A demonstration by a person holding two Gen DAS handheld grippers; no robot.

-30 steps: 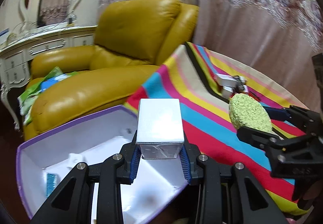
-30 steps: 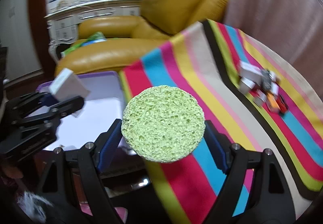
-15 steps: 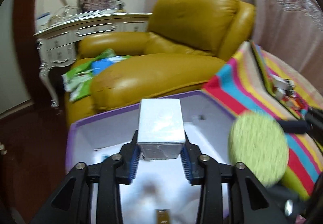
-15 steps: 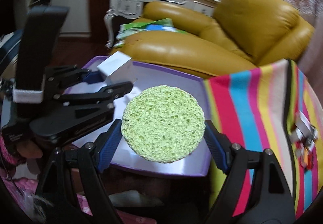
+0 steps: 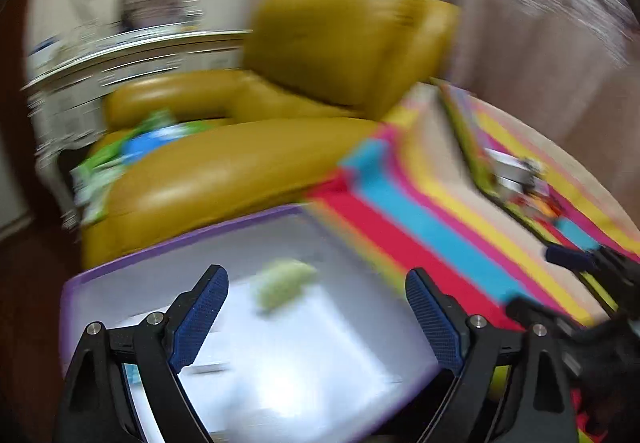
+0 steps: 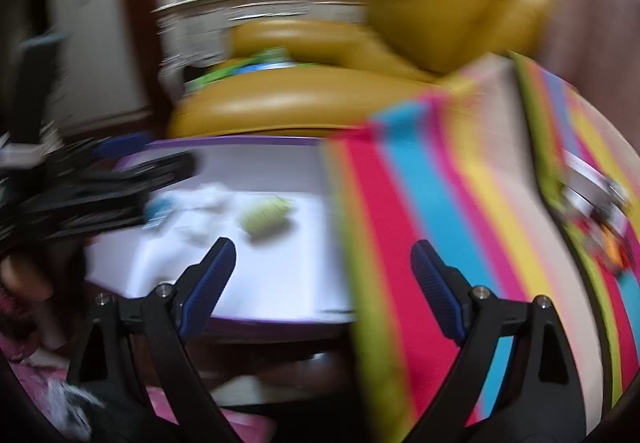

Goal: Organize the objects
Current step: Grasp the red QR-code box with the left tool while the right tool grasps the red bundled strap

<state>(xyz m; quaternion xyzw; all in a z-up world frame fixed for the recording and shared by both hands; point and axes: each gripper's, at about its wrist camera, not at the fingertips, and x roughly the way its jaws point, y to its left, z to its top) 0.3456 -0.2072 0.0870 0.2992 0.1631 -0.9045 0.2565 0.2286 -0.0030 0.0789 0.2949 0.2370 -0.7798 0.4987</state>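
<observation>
Both views are motion-blurred. My left gripper (image 5: 316, 307) hangs over the purple-rimmed white box (image 5: 180, 243). Its jaws are opening and nothing is between them. The round green sponge (image 5: 284, 283) lies inside the box, just ahead of the fingertips. My right gripper (image 6: 322, 267) is at the box's right edge (image 6: 240, 141), its jaws also opening and empty. From there the sponge (image 6: 266, 217) lies on the box floor, with the left gripper (image 6: 152, 159) at the left. The white carton cannot be made out in the blur.
A striped cloth (image 5: 440, 235) covers the table to the right, with several small items (image 5: 516, 171) on it. The right gripper (image 5: 560, 283) shows over that cloth. A yellow armchair (image 5: 320, 63) holding green and blue packets (image 5: 132, 147) stands behind the box. Farther back is a white dresser (image 5: 120, 55).
Both grippers have opened. The left let go of the white carton and the right let go of the green sponge, which now lies in the box. Both views have swung right.
</observation>
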